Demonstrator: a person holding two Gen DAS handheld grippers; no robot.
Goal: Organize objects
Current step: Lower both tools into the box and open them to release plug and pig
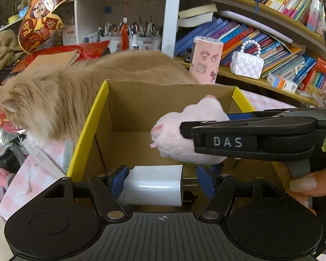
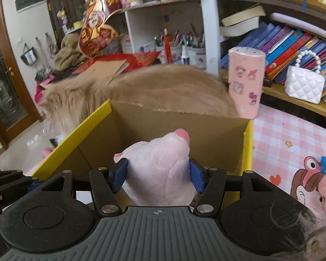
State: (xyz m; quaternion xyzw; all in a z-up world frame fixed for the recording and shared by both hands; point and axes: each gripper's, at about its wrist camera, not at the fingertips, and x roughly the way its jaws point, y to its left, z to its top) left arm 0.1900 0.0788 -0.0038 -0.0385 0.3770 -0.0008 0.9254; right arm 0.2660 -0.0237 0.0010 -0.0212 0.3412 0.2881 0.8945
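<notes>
**Both grippers loaded over the box**

Charger (image 1: 153, 184) sits clamped in the left gripper (image 1: 160, 184) above the cardboard box (image 1: 102, 113). Right gripper (image 2: 158, 175) squeezes a pink plush toy (image 2: 160, 163), seemingly just inside the rim. A cat (image 1: 54, 100) stands behind.

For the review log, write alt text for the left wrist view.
The left gripper clamps a white charger over an open cardboard box, while the right gripper holds a pink plush toy above it. A fluffy cat stands behind.
</notes>
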